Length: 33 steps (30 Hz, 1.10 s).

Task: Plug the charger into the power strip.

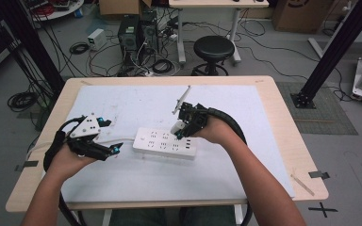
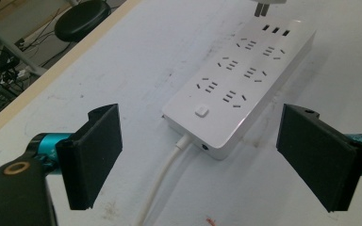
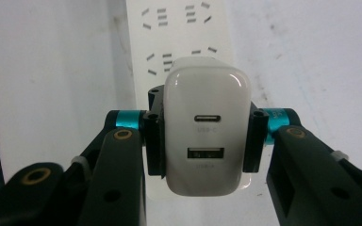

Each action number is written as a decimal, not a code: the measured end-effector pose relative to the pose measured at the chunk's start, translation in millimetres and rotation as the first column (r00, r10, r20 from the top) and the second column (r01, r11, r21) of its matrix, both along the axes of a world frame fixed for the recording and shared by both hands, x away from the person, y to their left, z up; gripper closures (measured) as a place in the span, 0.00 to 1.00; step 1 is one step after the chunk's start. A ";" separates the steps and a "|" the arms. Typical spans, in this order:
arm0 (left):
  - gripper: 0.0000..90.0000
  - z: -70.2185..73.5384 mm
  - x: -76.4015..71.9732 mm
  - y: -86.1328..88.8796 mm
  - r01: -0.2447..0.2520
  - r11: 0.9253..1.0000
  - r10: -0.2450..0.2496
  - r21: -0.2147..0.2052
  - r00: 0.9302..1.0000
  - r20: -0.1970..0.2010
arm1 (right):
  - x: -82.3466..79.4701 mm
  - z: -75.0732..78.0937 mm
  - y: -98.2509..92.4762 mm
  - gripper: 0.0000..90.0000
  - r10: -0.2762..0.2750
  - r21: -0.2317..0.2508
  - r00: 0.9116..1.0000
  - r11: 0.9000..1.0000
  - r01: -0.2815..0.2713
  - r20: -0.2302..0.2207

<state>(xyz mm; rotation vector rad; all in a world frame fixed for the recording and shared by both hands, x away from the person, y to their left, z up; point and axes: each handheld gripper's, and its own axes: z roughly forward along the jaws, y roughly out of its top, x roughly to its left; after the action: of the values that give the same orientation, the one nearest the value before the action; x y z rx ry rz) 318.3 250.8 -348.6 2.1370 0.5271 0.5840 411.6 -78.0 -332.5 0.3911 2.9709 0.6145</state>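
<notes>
- Left gripper (image 1: 107,136) rests at the left side of the table, held in the person's left hand (image 1: 68,162). Its jaws stand wide apart and nothing is between them.
- In the left gripper view, the two black pads (image 2: 96,153) frame the near end of the white power strip (image 2: 238,89), but they do not touch it.
- White cable (image 2: 162,181) leaves the near end of the strip, and a small square button (image 2: 201,111) sits on top of the strip close to this end.
- White mat (image 1: 122,101) covers most of the wooden table (image 1: 283,122), and the strip lies on it near the middle, between the two grippers.
- Right gripper (image 1: 183,126) is over the right end of the strip, held in the person's right hand (image 1: 214,132).
- Its jaws are closed on a white USB charger (image 3: 206,127), one pad on each side of the charger body.
- Charger face shows a USB-C port above a USB-A port, and it points toward the camera in the right gripper view.
- In the left gripper view, the metal prongs (image 2: 262,8) of the charger hang just above the far end of the strip, apart from it.
</notes>
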 end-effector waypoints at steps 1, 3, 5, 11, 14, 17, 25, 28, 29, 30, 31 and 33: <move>0.17 0.0 0.0 0.0 0.000 1.000 0.000 0.000 1.000 0.000 | 0.0 0.0 0.0 0.70 0.000 0.000 1.000 1.000 0.000 0.000; 0.17 -1.5 0.8 2.7 0.002 1.000 -0.002 0.004 1.000 -0.004 | 6.1 -3.7 10.8 0.70 0.039 -0.072 0.999 0.997 -0.039 -0.007; 0.17 -2.7 1.1 2.9 -0.002 1.000 0.002 -0.004 1.000 -0.005 | 7.3 -5.5 14.4 0.70 0.046 -0.093 0.999 0.995 -0.048 -0.021; 0.17 -6.0 3.2 7.9 -0.008 1.000 0.008 0.003 1.000 -0.013 | 15.3 -14.8 30.5 0.70 0.090 -0.187 0.994 0.977 -0.100 -0.061; 0.17 -7.2 3.6 10.1 -0.011 1.000 0.011 0.000 1.000 -0.016 | 18.0 -17.4 33.9 0.70 0.091 -0.223 0.993 0.969 -0.104 -0.069; 0.17 -8.3 4.9 11.6 -0.010 1.000 0.010 0.005 1.000 -0.018 | 20.6 -18.0 34.8 0.70 0.088 -0.244 0.994 0.964 -0.102 -0.069; 0.17 -11.1 7.1 12.4 -0.015 1.000 0.015 -0.002 1.000 -0.026 | 25.7 -19.7 35.3 0.70 0.095 -0.258 0.992 0.960 -0.112 -0.078; 0.17 -11.1 7.3 12.2 -0.013 1.000 0.013 -0.001 1.000 -0.024 | 26.4 -21.1 35.3 0.70 0.099 -0.267 0.992 0.956 -0.118 -0.085; 0.17 -11.1 7.3 12.2 -0.013 1.000 0.013 -0.002 1.000 -0.023 | 26.7 -22.1 35.5 0.70 0.099 -0.271 0.991 0.955 -0.119 -0.087; 0.17 -11.2 7.3 12.1 -0.013 1.000 0.012 -0.002 1.000 -0.024 | 27.0 -23.0 35.8 0.70 0.102 -0.269 0.991 0.955 -0.122 -0.086; 0.17 -11.3 7.1 12.2 -0.012 1.000 0.012 0.001 1.000 -0.024 | 26.8 -23.8 36.6 0.70 0.099 -0.272 0.991 0.955 -0.119 -0.086; 0.17 -11.6 6.9 12.6 -0.010 1.000 0.010 0.003 1.000 -0.024 | 27.4 -25.9 38.1 0.70 0.117 -0.279 0.990 0.951 -0.136 -0.084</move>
<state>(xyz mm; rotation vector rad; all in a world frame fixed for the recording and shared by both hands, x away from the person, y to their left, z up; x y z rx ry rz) 325.2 263.4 -360.2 2.1475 0.5509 0.5652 439.0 -39.9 -358.4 0.2014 3.1015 0.1788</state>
